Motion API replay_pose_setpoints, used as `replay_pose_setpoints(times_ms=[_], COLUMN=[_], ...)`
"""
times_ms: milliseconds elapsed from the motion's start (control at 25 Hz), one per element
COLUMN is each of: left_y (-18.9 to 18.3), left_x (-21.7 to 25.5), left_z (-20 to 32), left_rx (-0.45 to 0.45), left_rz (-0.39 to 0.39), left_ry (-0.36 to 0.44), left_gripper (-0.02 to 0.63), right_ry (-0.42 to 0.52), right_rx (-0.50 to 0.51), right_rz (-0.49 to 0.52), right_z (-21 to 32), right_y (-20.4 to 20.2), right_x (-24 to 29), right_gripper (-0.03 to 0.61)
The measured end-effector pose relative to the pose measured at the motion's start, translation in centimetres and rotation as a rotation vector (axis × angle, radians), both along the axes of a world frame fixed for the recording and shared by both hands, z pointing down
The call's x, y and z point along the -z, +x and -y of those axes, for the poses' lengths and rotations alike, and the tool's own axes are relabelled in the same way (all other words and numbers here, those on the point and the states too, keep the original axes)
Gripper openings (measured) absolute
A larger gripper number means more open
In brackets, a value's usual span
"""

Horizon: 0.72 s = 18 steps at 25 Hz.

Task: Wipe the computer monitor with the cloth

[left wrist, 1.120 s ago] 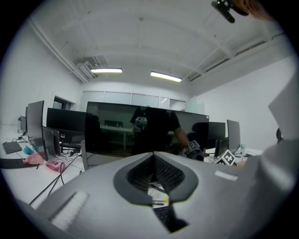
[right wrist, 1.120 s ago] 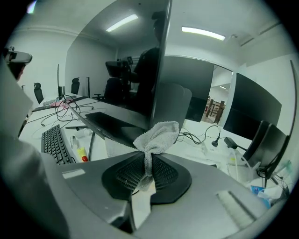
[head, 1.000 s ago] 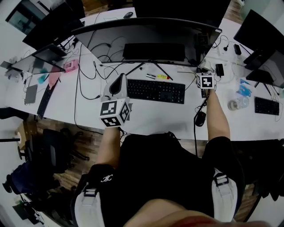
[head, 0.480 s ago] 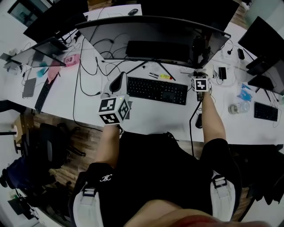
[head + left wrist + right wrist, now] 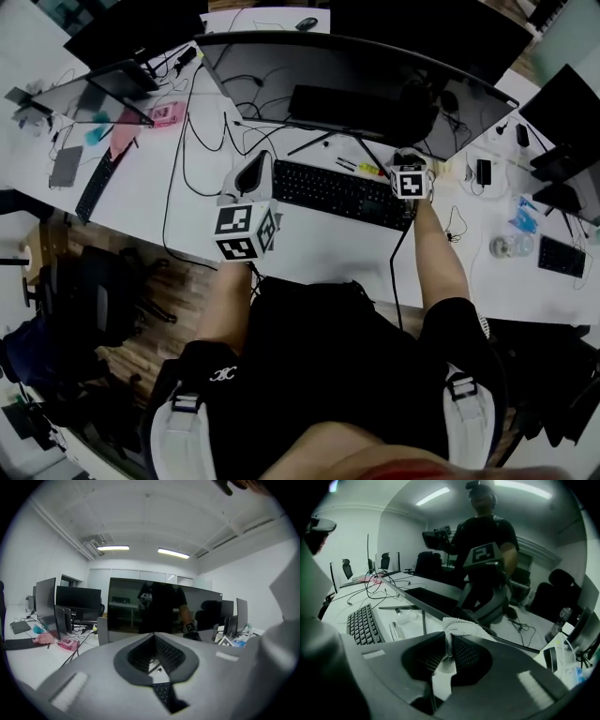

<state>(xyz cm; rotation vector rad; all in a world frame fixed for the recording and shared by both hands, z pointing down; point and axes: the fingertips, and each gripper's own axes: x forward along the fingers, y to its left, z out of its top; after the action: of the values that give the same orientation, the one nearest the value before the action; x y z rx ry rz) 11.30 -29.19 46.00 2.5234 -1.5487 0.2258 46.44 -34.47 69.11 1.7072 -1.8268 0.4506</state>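
- The left tongs (image 5: 251, 169) hang over the desk (image 5: 309, 253) at the left end of the keyboard, jaws closed together with nothing between them.
- A black keyboard (image 5: 342, 192) lies between the person and the screen. Pens (image 5: 361, 167) lie just behind it, by the stand legs (image 5: 323, 142).
- The right tongs (image 5: 409, 157) reach past the keyboard's right end, clamped on the white cloth (image 5: 464, 627). The cloth bunches above the tips at the lower edge of the monitor (image 5: 347, 75); whether it touches the monitor cannot be told.
- Loose cables (image 5: 202, 141) trail across the desk left of the stand.
- A second screen (image 5: 103, 98) stands at the far left.
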Motion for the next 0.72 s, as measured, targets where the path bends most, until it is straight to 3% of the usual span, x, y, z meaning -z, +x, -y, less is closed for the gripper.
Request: replay_pose_setpoints(times_ms=[720], left_y=[-15.8], left_x=[-0.1], left_z=[2.4], left_rx=[0.147], left_rz=[-0.047], left_ry=[-0.013], left_gripper=[0.049], right_ry=[0.009], right_rx=[0.126], right_rz=[-0.016], right_z=[6.4], right_y=[-18.0], right_x=[0.4], right_gripper=[0.028])
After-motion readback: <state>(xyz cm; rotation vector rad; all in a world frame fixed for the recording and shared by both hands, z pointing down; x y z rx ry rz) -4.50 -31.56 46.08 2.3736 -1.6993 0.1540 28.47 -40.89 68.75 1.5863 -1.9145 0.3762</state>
